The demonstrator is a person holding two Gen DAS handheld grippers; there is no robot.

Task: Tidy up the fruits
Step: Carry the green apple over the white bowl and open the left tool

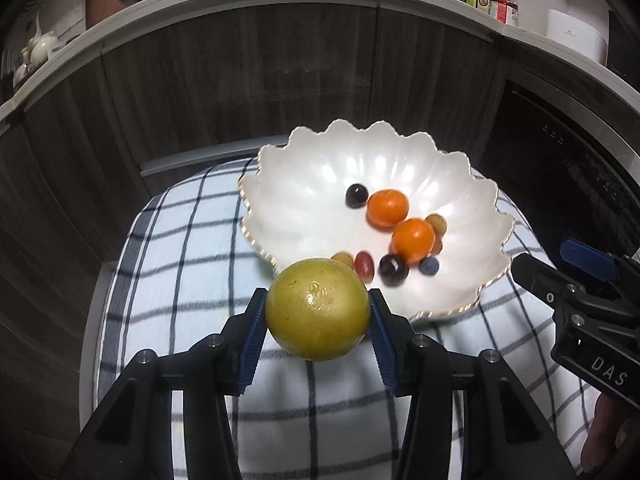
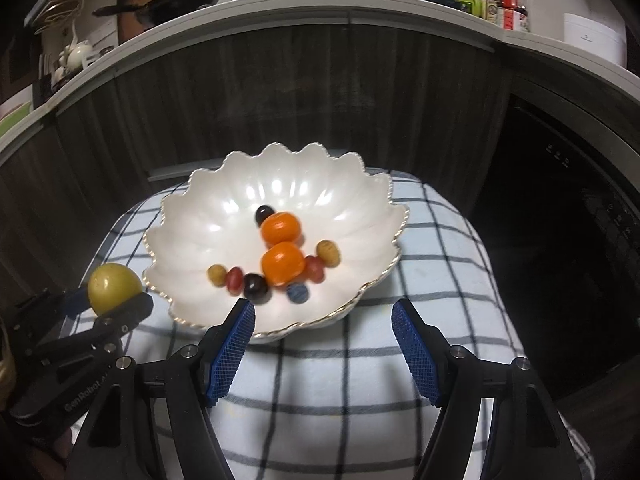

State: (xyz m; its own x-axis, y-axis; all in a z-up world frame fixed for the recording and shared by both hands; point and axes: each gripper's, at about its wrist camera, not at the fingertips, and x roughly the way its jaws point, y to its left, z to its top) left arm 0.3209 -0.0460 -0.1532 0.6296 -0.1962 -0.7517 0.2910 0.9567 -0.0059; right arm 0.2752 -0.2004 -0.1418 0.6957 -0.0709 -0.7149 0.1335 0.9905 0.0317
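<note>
Black gripper arms with blue ribbed pads fill the foreground of both wrist views. Beneath them the tabletop (image 2: 440, 240) is covered by a white cloth with a dark check (image 1: 180, 280). On the cloth stands a white scalloped bowl (image 1: 320, 168) with a thin gold rim. Held at the near edge of that bowl, above the cloth, is a round yellow-green fruit (image 1: 318, 309), and the left gripper (image 1: 318, 316) pinches it between its two pads, one on each side. From the right wrist view the same fruit (image 2: 114, 286) sits just left of the bowl's (image 2: 200, 220) rim. The right gripper (image 2: 324, 312) is spread wide with nothing between its pads, hanging over the bowl's near rim and the cloth. Inside the bowl lie two oranges (image 1: 388, 208), touching each other, and around them several small round fruits: dark purple (image 1: 394, 270), red (image 1: 364, 266), tan (image 2: 328, 253) and one blue (image 1: 429, 266).
</note>
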